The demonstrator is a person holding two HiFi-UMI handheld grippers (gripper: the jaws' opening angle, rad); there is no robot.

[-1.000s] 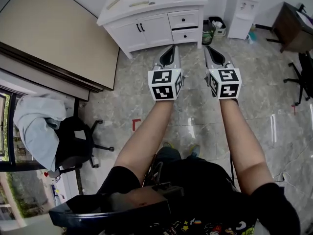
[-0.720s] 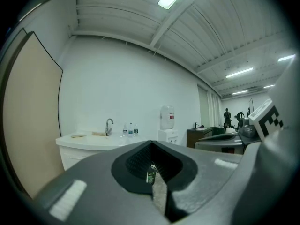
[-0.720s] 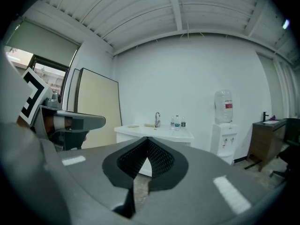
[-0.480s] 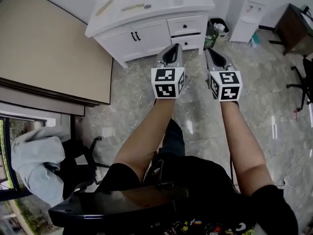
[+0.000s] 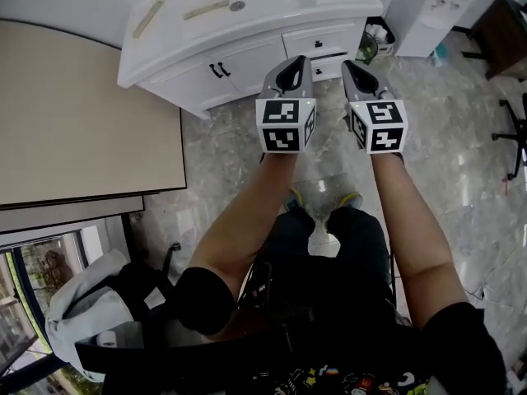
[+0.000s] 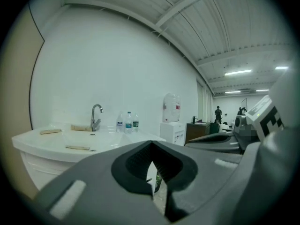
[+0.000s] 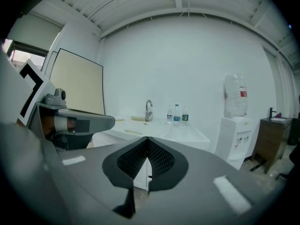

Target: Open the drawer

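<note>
**Operator:** What does the head view show?

**Spotter:** You hold the left tool [image 5: 294, 66] and the right tool [image 5: 356, 71] side by side above the grey marbled floor [image 5: 461, 163]. Both point at the white vanity cabinet [image 5: 239, 60]. The small white drawer with a black handle [image 5: 318, 39] is at the cabinet's right end and shows between your two tools. It sits flush with the front, closed.

**Operator:** And the left gripper view?

**Spotter:** Your left tool's jaws meet at the tips, with nothing between them. Beyond them is the white tabletop [image 6: 47, 142], which carries a chrome tap [image 6: 96, 116] and three clear water bottles [image 6: 127, 122]. A white water dispenser [image 6: 172, 121] stands to the right.

**Operator:** The right gripper view?

**Spotter:** Your right tool's jaws are together too, and empty. Through the gap below the tips you see the cabinet's white front and a dark handle. The tool is apart from the cabinet.
</note>
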